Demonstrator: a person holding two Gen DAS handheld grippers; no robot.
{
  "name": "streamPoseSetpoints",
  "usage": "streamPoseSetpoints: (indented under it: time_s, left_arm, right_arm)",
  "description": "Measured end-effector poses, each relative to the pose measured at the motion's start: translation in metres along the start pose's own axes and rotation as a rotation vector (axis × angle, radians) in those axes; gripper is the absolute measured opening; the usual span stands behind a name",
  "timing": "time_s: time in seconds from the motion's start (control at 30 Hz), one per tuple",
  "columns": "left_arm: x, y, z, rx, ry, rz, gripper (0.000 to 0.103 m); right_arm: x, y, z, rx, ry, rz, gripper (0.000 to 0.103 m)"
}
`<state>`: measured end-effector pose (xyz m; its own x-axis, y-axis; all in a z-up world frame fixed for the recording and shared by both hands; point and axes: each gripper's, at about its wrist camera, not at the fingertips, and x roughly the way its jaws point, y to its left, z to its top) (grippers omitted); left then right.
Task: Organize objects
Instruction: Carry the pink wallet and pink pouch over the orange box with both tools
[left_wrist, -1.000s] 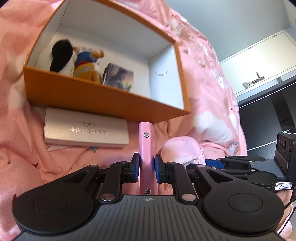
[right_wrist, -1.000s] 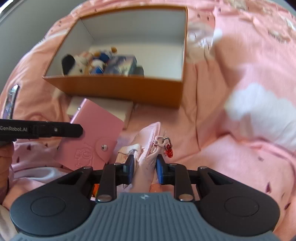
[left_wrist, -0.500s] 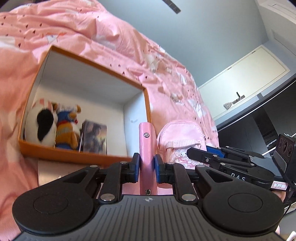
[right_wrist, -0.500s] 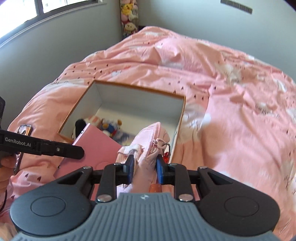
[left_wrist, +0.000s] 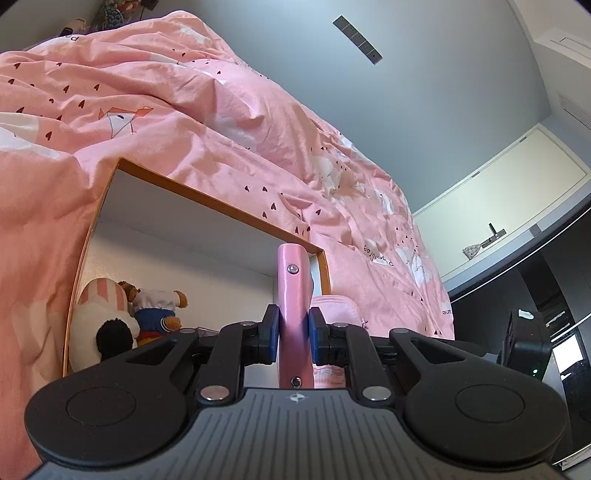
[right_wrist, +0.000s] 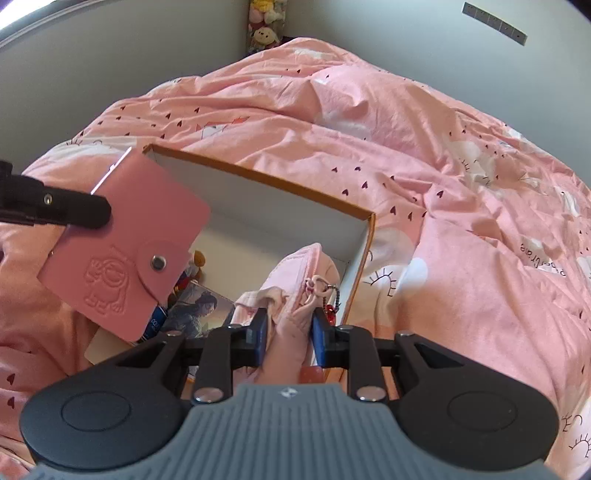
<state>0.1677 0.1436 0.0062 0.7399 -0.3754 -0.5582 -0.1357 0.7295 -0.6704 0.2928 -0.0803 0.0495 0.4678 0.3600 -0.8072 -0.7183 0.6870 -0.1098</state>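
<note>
Your left tongs (left_wrist: 291, 334) are clamped on the pink wallet (left_wrist: 292, 295), which you see only edge-on from the left wrist; its snap flap and embossed figure show from the right wrist (right_wrist: 122, 254), where it hangs over the left side of the box (right_wrist: 364, 254). Your right tongs (right_wrist: 289, 334) are clamped on the pink pouch (right_wrist: 295, 280), held above the box's right end. Its lower part is hidden behind the tongs, and from the left wrist only its top (left_wrist: 334, 304) peeks past the wallet.

The box sits on the bed's pink duvet (right_wrist: 443, 184). Inside, the wallet covers most of the contents from the right wrist: you can make out part of a printed card box (right_wrist: 199, 306) and a scrap of the toy bear (right_wrist: 197, 260). From the left wrist the bear (left_wrist: 157, 312) and a striped plush (left_wrist: 101, 317) stand against the left wall, their lower halves cut off by the tongs' body. The box floor is mostly out of sight.
</note>
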Motion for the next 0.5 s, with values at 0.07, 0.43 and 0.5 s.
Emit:
streamPoseSetpoints:
  time_s: [0.07,0.43,0.5]
  left_arm:
    - [0.006,0.005,0.001,-0.003,0.007,0.003,0.018]
    - [0.031,0.026,0.007,-0.04,0.056,0.011,0.018]
    - [0.035,0.029,0.008,-0.047,0.065,0.009,0.018]
  right_arm:
    - [0.015,0.003,-0.001,-0.027,0.023,0.009,0.026]
    - [0.078,0.011,-0.005,-0.126,0.119,0.089,0.026]
    - [0.084,0.01,-0.005,-0.139,0.132,0.096,0.026]
